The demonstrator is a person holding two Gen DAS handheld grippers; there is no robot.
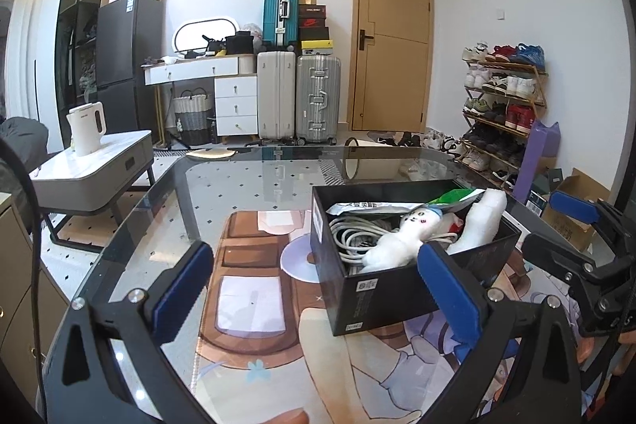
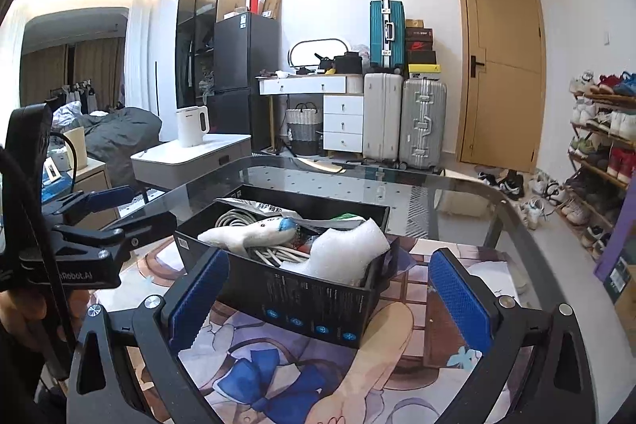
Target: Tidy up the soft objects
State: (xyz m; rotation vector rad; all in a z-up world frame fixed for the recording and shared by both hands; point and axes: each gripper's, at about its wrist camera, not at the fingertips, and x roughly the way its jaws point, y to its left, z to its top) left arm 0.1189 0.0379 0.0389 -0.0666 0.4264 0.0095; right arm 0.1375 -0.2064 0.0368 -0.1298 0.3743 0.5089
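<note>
Blue-padded fingers of the left gripper [image 1: 318, 289] and right gripper [image 2: 330, 293] frame each view's bottom, both spread wide and holding nothing. Just beyond, mid-frame, the black box [image 2: 318, 304] on the glass table [image 1: 246, 185] already holds the plush [image 1: 401, 241], foam [image 2: 346, 253] and cable [image 1: 349, 233]. Sorting looks nearly done. Lettering on the left gripper's body reads "Robot.AI"; box labels are illegible.

"Robot.AI" in white on left tool [image 2: 75, 275] body, other box labels too small to read
</note>
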